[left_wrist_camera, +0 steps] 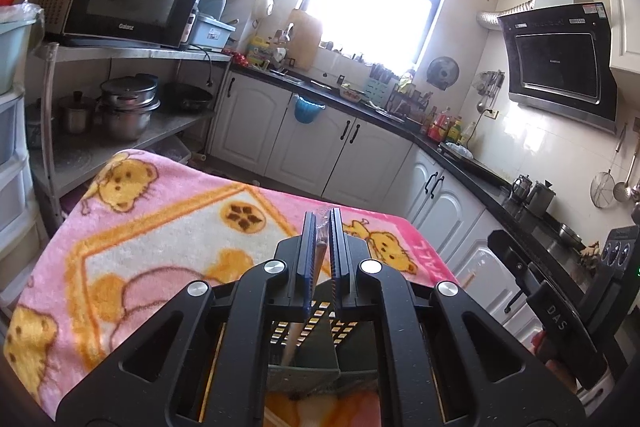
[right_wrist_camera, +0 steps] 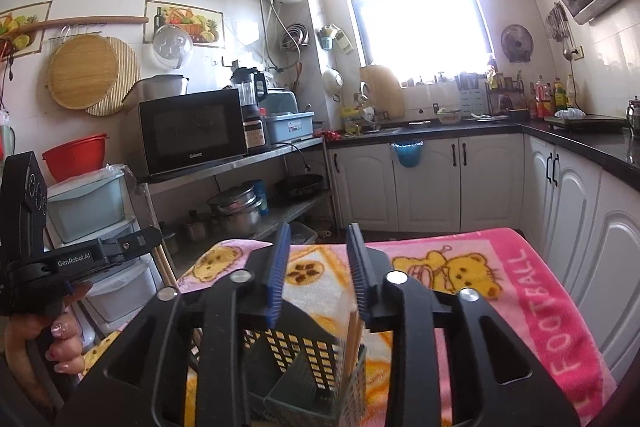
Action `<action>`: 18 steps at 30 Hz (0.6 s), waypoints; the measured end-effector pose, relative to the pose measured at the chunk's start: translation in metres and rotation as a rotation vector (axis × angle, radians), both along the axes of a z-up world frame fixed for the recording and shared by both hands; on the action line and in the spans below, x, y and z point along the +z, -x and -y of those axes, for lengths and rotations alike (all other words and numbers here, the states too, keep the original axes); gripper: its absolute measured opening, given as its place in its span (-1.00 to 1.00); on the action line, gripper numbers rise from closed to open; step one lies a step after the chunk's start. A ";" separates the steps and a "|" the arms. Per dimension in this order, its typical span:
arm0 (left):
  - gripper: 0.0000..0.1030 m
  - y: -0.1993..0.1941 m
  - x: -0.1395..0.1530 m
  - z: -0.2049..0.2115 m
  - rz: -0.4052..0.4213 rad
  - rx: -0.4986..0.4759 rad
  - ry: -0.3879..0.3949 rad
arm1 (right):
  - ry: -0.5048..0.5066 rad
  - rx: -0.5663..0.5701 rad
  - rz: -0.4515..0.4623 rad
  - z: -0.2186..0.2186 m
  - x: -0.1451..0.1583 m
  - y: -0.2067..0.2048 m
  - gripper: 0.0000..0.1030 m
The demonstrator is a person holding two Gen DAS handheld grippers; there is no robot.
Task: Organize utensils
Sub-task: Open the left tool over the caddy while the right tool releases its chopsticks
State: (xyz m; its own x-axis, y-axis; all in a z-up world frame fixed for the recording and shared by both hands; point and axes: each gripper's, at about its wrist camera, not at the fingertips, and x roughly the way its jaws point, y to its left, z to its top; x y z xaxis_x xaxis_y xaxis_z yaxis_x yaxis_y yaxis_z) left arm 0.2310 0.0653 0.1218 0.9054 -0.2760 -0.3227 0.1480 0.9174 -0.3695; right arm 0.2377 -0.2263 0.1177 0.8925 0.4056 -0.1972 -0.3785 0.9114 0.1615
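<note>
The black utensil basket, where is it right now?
The black utensil basket sits on the pink bear blanket, low in both wrist views, directly beneath the right hand-held gripper, with wooden chopsticks standing in it.

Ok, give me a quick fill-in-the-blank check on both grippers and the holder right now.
1. The left gripper is ___ on plastic-wrapped wooden chopsticks.
2. The right gripper's jaws stand ___.
3. Light wooden chopsticks stand in the dark perforated plastic ___ below the right gripper.
4. The holder sits on a ___ teddy-bear blanket.

Missing words: shut; open; holder; pink
</note>
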 end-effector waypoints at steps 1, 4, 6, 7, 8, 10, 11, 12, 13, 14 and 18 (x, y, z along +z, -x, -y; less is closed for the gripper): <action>-0.94 0.001 -0.001 -0.001 -0.003 0.000 0.002 | 0.000 -0.005 -0.006 0.002 -0.001 0.002 -0.38; -0.89 0.003 -0.003 -0.002 -0.009 0.001 0.005 | 0.002 -0.021 -0.027 0.007 -0.004 0.005 -0.24; -0.74 0.005 -0.004 -0.004 -0.013 0.006 0.007 | 0.010 -0.032 -0.046 0.009 -0.006 0.006 -0.20; -0.62 0.006 -0.005 -0.005 -0.014 0.008 0.009 | 0.012 -0.035 -0.055 0.010 -0.008 0.007 -0.19; -0.58 0.007 -0.006 -0.006 -0.015 0.010 0.012 | 0.012 -0.035 -0.058 0.011 -0.008 0.007 -0.19; -0.46 0.009 -0.007 -0.008 -0.017 0.015 0.018 | 0.019 -0.040 -0.066 0.013 -0.010 0.010 -0.16; -0.44 0.011 -0.007 -0.009 -0.018 0.019 0.017 | 0.022 -0.042 -0.070 0.014 -0.011 0.011 -0.14; -0.37 0.012 -0.007 -0.010 -0.019 0.025 0.015 | 0.025 -0.044 -0.077 0.015 -0.012 0.012 -0.12; -0.30 0.013 -0.007 -0.010 -0.020 0.027 0.014 | 0.026 -0.045 -0.081 0.016 -0.013 0.012 -0.12; -0.27 0.015 -0.008 -0.012 -0.020 0.029 0.016 | 0.027 -0.045 -0.086 0.016 -0.014 0.014 -0.11; 0.00 0.021 -0.009 -0.015 -0.020 0.039 0.019 | 0.032 -0.046 -0.101 0.018 -0.016 0.016 -0.08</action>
State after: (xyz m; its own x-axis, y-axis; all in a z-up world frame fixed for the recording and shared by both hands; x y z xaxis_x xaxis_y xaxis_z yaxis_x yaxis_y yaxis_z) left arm 0.2103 0.0802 0.1132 0.9089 -0.2470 -0.3361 0.1048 0.9152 -0.3893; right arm 0.2218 -0.2445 0.1019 0.8850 0.3565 -0.2996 -0.3191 0.9328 0.1672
